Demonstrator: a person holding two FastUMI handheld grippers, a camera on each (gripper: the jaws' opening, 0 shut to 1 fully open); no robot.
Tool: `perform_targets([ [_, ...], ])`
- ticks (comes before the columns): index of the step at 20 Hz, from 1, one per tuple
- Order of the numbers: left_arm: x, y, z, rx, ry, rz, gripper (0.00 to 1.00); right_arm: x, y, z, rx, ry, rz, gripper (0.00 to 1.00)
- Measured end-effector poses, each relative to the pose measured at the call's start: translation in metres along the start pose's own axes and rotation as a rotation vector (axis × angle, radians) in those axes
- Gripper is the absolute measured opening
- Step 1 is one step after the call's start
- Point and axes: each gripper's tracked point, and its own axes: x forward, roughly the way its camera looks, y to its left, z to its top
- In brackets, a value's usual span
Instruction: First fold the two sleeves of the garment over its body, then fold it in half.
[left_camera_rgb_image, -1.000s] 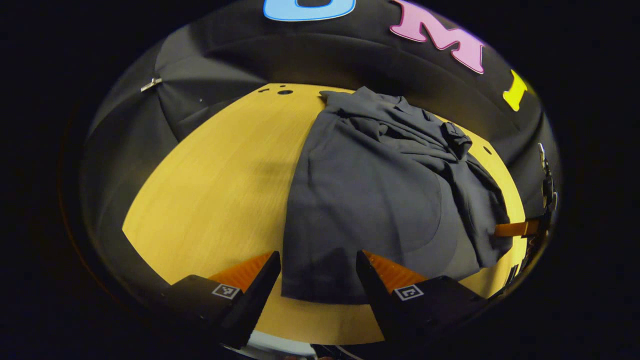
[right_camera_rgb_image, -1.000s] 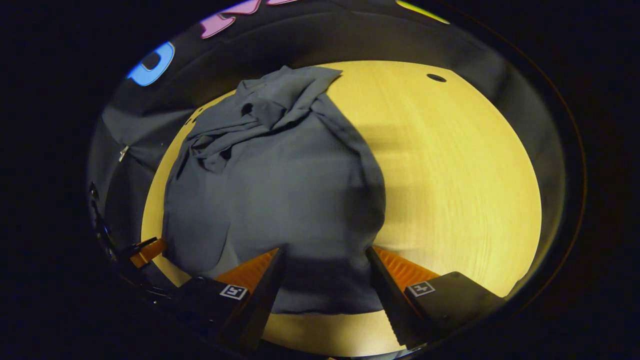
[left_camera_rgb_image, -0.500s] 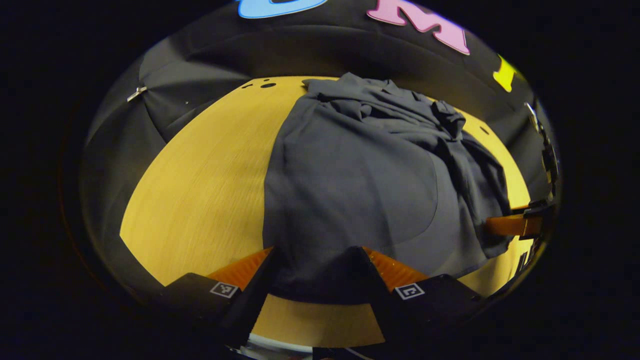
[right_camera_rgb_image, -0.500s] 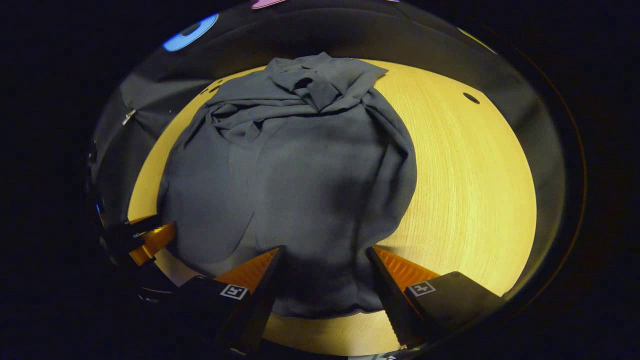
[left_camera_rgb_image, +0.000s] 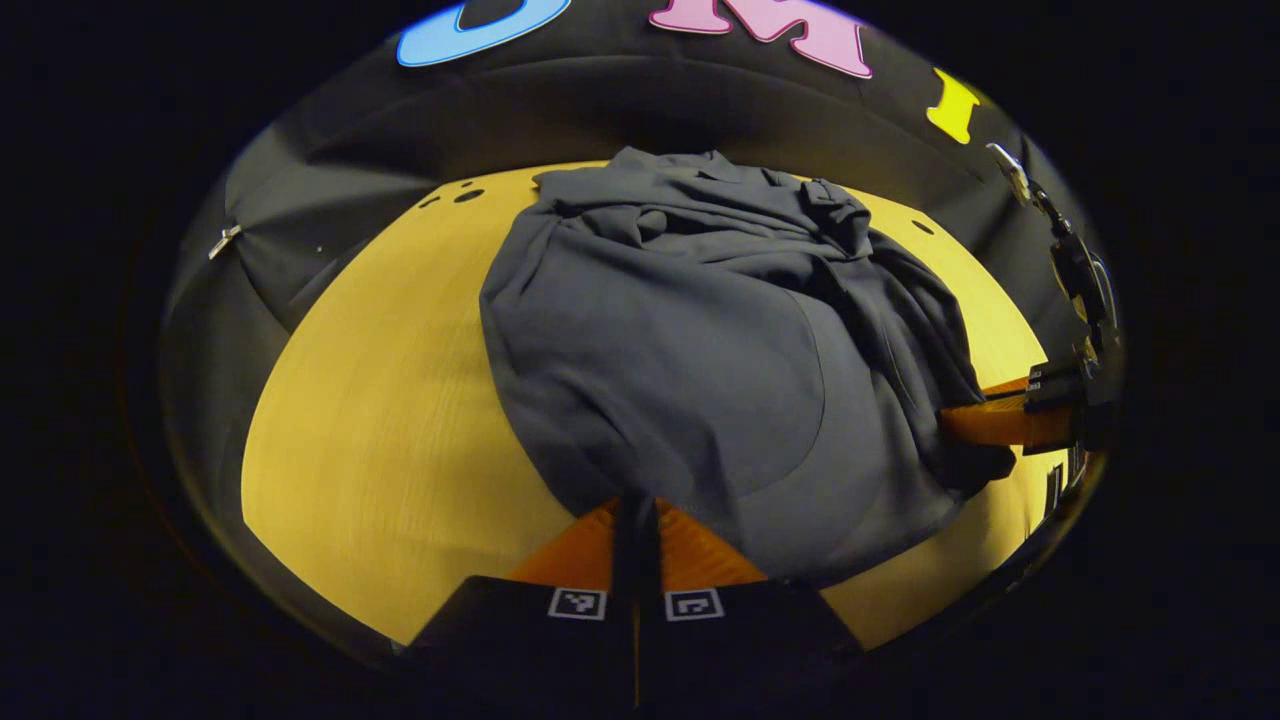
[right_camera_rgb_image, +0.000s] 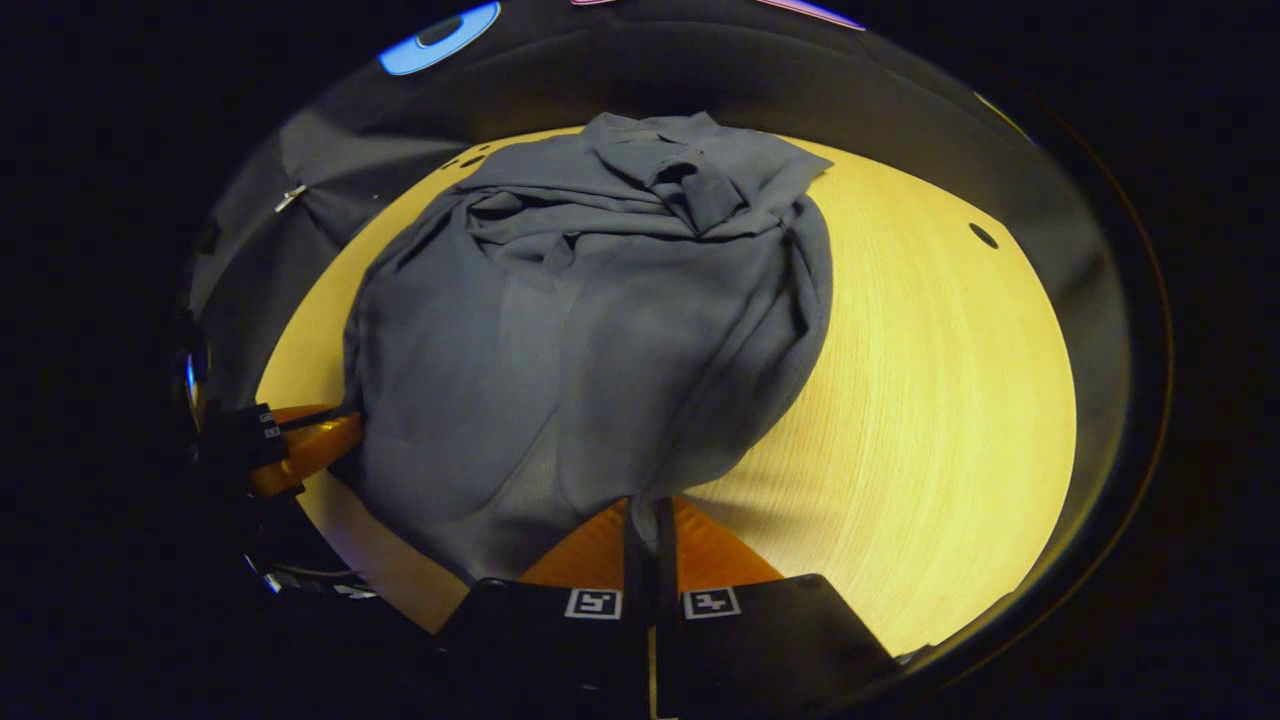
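I see the dark grey garment (left_camera_rgb_image: 700, 370) in the middle of the frame, rumpled at its top, its near hem pinched between my fingers.

The garment (left_camera_rgb_image: 690, 350) is a thin, soft, matt grey cloth with many wrinkles near its far end, and the table (left_camera_rgb_image: 400, 400) under it is smooth yellow wood with a fine grain, while the booth wall (left_camera_rgb_image: 330, 210) is matt black cloth.
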Motion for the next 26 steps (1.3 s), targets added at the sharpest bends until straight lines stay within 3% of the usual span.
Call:
perform_targets([
  [5, -0.021, -0.002, 0.027, -0.07, -0.067, -0.038, 0.02, -0.002, -0.001, 0.004, 0.014, -0.011, 0.048, 0.07],
  [9, -0.043, 0.001, 0.068, -0.135, -0.147, -0.05, 0.06, -0.015, 0.008, 0.022, 0.073, -0.058, 0.104, 0.08],
  [13, -0.059, 0.014, 0.12, -0.192, -0.247, -0.005, 0.05, -0.025, 0.013, 0.058, 0.096, -0.123, 0.123, 0.08],
  [26, -0.039, 0.023, 0.274, -0.215, -0.48, -0.03, 0.05, -0.015, -0.027, 0.221, 0.11, -0.365, 0.115, 0.07],
])
